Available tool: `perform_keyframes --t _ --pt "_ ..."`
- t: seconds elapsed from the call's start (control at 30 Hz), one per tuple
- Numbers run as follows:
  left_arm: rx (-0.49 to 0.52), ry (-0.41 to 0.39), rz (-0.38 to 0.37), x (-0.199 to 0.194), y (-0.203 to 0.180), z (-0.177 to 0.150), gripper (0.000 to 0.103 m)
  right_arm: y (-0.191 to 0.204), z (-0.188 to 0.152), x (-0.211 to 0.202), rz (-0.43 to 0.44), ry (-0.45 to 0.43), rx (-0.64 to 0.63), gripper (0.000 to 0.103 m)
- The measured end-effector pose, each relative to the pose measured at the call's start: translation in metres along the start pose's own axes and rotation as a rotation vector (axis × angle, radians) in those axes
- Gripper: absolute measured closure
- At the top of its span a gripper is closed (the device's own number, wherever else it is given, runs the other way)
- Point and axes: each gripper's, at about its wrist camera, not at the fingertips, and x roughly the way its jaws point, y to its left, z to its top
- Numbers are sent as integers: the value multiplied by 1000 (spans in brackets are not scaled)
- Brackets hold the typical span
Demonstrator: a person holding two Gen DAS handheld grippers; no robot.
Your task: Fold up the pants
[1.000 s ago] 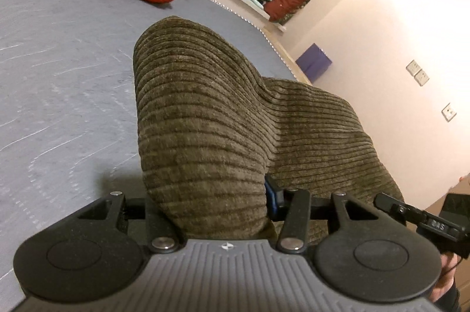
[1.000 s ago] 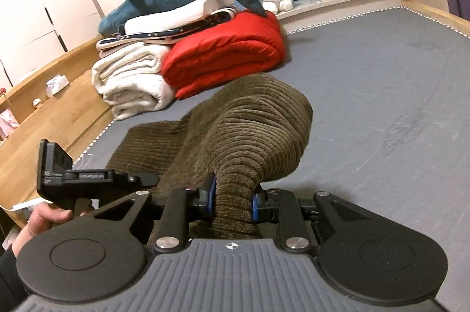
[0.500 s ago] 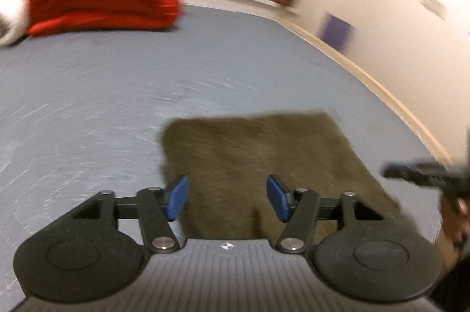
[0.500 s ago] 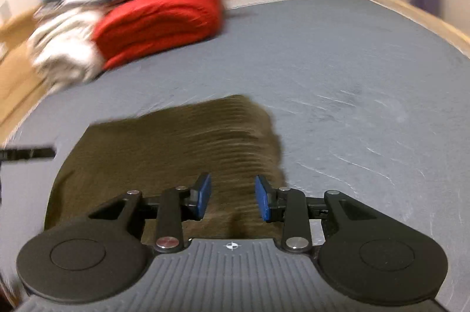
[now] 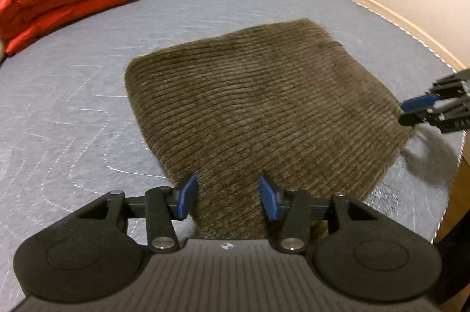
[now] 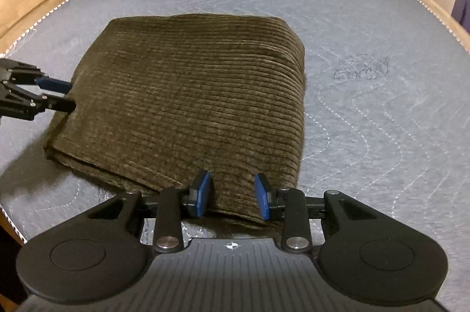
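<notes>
On the bed (image 6: 367,135), folded pants (image 6: 188,94) lie released; both the left gripper (image 5: 226,195) and right gripper (image 6: 232,194) are parted, empty; smoothing is likely needed next.

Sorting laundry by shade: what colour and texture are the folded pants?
Dark olive-brown, ribbed corduroy pants; clearest in the right wrist view.

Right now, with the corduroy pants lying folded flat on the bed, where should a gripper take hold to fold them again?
Probably at the near edge of the pants, where the stacked layers show as loose hems. Come in low from the near side, one jaw sliding under the stack. The right gripper and left gripper hang open over that edge. The far edge looks rounded, a closed fold, harder to pinch.
</notes>
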Motion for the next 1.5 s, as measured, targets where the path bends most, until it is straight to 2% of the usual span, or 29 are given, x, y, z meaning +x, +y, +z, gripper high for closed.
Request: perform_keyframes --t 0.03,0.1,0.13,0.17,0.2,0.27,0.3,0.37,0.43,0.47,0.57,0.63,0.67,0.73,0.77,0.83,0.97,1.13,1.5 --pt "-13 -6 28 -9 -2 1 43 2 0 -2 -11 1 -5 68" --pt "-47 -53 100 -27 -7 6 26 10 1 -8 -43 -3 -17 67" --pt "-66 -87 127 -39 -10 8 22 14 3 -13 -68 -20 -15 67" --pt "-82 -128 160 -53 -16 9 18 18 6 -23 -103 -63 10 60" --pt "-88 -167 191 -67 -22 12 14 22 9 -36 -124 -117 41 45" --pt "-90 -267 237 -99 -39 16 6 30 18 -70 -117 -249 124 23" --pt "-100 -311 248 -113 -46 17 1 34 22 -85 -106 -303 165 16" --pt "-126 -358 262 -133 -60 15 1 44 26 -111 -81 -394 217 13" --pt "-156 -365 249 -141 -71 10 1 56 23 -129 -75 -475 227 7" --pt "-171 -370 239 -141 -75 6 1 61 19 -133 -83 -504 227 2" --pt "-165 -392 222 -128 -91 -10 0 73 -3 -130 -133 -587 193 1" --pt "-175 -353 234 -104 -103 -19 0 74 -17 -117 -179 -576 189 1" --pt "-204 -292 241 -92 -107 -21 0 73 -23 -107 -197 -544 196 1" --pt "-252 -229 207 -76 -108 -22 0 70 -28 -94 -206 -472 243 1" --pt "-252 -220 201 -70 -109 -23 0 67 -30 -89 -196 -450 279 1" --pt "-240 -200 235 -58 -111 -24 0 67 -33 -84 -180 -426 299 1" --pt "-319 -145 246 -40 -101 -23 0 70 -38 -75 -201 -385 279 1" --pt "-359 -132 246 -39 -91 -23 0 67 -33 -71 -204 -350 266 1" --pt "-322 -125 246 -35 -103 -26 0 81 -30 -68 -166 -317 203 1"
